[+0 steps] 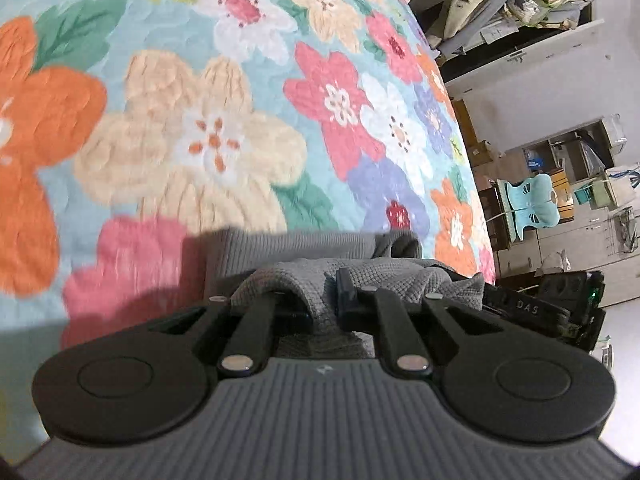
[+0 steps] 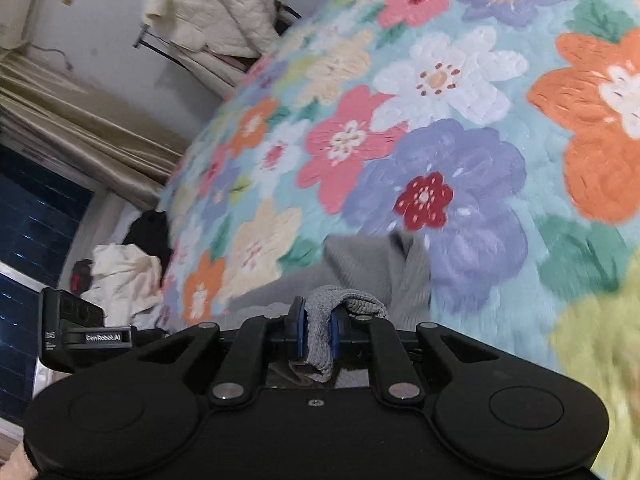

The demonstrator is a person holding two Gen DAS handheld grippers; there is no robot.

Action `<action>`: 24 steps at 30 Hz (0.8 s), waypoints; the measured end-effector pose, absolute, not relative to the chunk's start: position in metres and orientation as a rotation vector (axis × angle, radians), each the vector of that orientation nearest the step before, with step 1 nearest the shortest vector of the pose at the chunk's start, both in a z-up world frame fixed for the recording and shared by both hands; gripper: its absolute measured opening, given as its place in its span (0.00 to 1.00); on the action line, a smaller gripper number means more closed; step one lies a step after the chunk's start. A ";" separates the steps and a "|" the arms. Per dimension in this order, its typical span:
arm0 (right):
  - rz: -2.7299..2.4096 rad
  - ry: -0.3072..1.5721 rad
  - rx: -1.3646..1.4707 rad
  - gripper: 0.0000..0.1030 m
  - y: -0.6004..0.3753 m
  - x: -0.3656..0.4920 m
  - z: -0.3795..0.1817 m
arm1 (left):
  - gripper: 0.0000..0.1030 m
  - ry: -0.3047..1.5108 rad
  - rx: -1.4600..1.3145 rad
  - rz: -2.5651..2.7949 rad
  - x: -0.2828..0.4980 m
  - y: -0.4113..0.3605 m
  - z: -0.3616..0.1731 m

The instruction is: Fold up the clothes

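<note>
floral quilt – open ahead | both hand-held grippers – left, right – clamp grey garment edge

Waffle-knit cloth against a quilted cotton-look bedspread

The grey waffle-knit cloth garment looks rough and matt; the floral quilted bedspread is soft, puckered fabric; the matt black plastic left claw has shiny metal pivot pins
</note>
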State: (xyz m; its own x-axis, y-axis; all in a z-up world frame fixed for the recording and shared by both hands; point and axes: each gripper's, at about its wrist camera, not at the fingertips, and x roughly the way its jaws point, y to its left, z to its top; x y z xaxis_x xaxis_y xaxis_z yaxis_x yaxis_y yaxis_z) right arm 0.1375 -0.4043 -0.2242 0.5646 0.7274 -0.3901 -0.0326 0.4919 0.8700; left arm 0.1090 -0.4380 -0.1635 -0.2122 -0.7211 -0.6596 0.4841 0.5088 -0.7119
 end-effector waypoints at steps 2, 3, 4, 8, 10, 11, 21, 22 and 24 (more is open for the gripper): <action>0.536 0.866 0.934 0.15 -0.403 0.147 -0.223 | 0.09 1.390 -0.272 -1.121 0.120 -0.433 -0.164; 0.542 0.859 0.946 0.15 -0.406 0.150 -0.223 | 0.09 1.388 -0.301 -1.115 0.125 -0.431 -0.166; 0.546 0.847 0.970 0.16 -0.410 0.152 -0.224 | 0.09 1.384 -0.335 -1.106 0.130 -0.429 -0.169; 0.476 0.714 1.034 0.44 -0.434 0.142 -0.220 | 0.11 1.407 -0.478 -1.095 0.141 -0.415 -0.180; 0.449 0.628 0.974 0.47 -0.440 0.123 -0.211 | 0.12 1.412 -0.591 -1.098 0.143 -0.403 -0.184; 0.445 0.587 0.931 0.51 -0.440 0.111 -0.207 | 0.16 1.405 -0.643 -1.101 0.144 -0.397 -0.184; 0.493 0.545 0.409 0.63 -0.375 0.065 -0.211 | 0.50 1.142 -0.467 -1.216 0.126 -0.375 -0.127; 0.490 0.550 0.390 0.62 -0.373 0.069 -0.214 | 0.51 1.123 -0.401 -1.229 0.118 -0.379 -0.124; 0.483 0.532 0.380 0.37 -0.372 0.076 -0.216 | 0.52 1.107 -0.283 -1.246 0.104 -0.388 -0.128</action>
